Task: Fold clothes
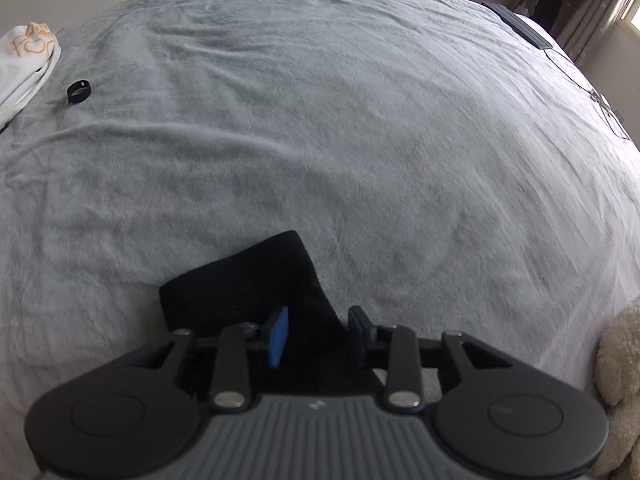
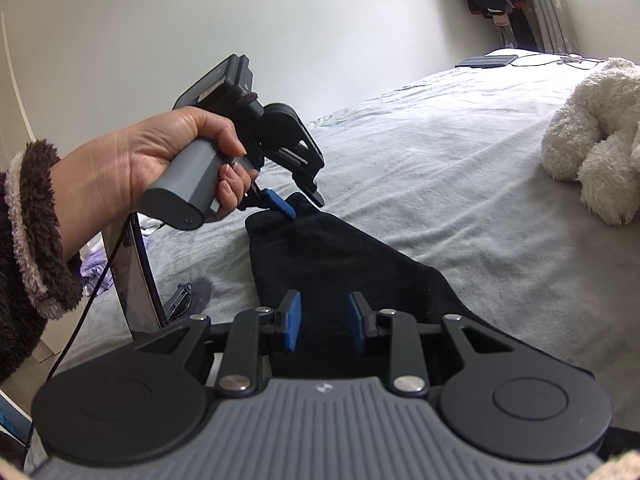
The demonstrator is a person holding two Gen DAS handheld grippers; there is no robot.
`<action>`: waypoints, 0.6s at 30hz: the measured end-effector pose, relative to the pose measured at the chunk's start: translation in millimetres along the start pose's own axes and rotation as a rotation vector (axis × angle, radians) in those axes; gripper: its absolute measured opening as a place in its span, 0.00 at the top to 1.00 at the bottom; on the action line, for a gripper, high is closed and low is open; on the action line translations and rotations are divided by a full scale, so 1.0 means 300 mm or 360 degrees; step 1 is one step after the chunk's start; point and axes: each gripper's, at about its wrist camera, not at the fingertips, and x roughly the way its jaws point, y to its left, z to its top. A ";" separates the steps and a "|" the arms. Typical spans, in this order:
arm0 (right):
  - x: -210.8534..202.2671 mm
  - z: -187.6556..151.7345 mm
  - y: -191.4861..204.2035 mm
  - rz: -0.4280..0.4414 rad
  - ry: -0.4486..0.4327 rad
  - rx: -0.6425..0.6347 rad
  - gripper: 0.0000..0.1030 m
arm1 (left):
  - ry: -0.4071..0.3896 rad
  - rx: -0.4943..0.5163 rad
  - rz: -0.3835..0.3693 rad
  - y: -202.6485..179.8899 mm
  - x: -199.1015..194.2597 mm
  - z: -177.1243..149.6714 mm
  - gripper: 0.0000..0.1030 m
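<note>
Now the left gripper hangs part open over the far end of a black garment on the bed; the right gripper gapes at its near end. Soft, limp, light cloth: pinch the corners

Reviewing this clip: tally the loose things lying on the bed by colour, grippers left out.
Black: 2, the black garment and the small black band.
White or cream: 2, the white printed garment and the plush toy.
Dark blue-grey: 1, a flat case at the far edge of the bed.
Total: 5
</note>
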 end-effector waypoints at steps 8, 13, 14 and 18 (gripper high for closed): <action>-0.022 0.017 -0.015 -0.0098 -0.0053 0.0057 0.67 | -0.0298 0.0086 -0.0132 -0.050 -0.098 -0.138 0.44; -0.107 0.048 -0.058 -0.0287 -0.0123 0.0142 0.62 | -0.0446 0.0237 -0.0411 -0.110 -0.218 -0.328 0.38; -0.135 0.055 -0.060 -0.0397 -0.0124 0.0108 0.60 | -0.0487 0.0291 -0.0451 -0.119 -0.238 -0.363 0.31; -0.251 0.055 -0.076 -0.0823 -0.0126 -0.0042 0.48 | -0.0638 0.0571 -0.0547 -0.153 -0.285 -0.495 0.23</action>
